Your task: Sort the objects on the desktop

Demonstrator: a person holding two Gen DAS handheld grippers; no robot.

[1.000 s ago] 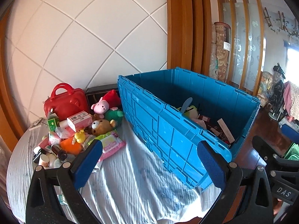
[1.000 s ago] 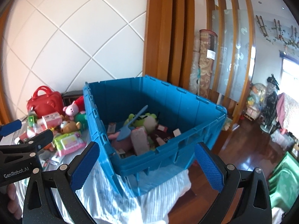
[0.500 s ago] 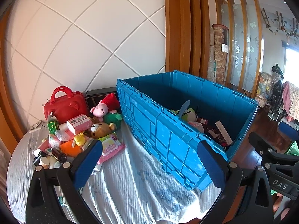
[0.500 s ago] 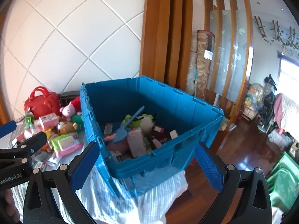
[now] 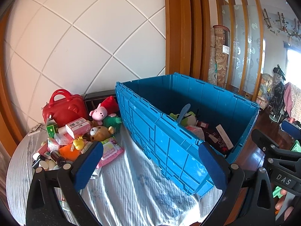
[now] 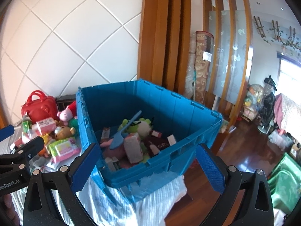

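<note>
Two hand-held grippers hang above a cloth-draped counter [image 5: 131, 188], both spread wide and empty. Ahead of the left gripper [image 5: 148, 166], between its blue pads, stands an open blue crate [image 5: 169, 146] on the cloth. Beyond its left pad lies the heap waiting to be sorted: a red case [image 5: 64, 107] at the back against the tiled wall, a pink pig toy [image 5: 99, 113], a green plush [image 5: 111, 121], a brown bear [image 5: 99, 131], a pink-and-white box [image 5: 78, 129], a yellow duck [image 5: 78, 144] and a pink wipes pack [image 5: 110, 151] nearest the pad, with small bottles [image 5: 56, 158] at the near left. The right gripper's black frame shows at this view's right edge.

The right gripper [image 6: 148, 166] is directly above the crate's near corner and looks down into it. Inside, just ahead of its pads, lie a blue spoon [image 6: 122, 137] propped over a pink pouch [image 6: 132, 149], a green-and-white plush [image 6: 139, 125] farther in, and a dark pack [image 6: 158, 145] toward the right pad. The pile lies off to its left, beyond the left gripper's frame.
</note>
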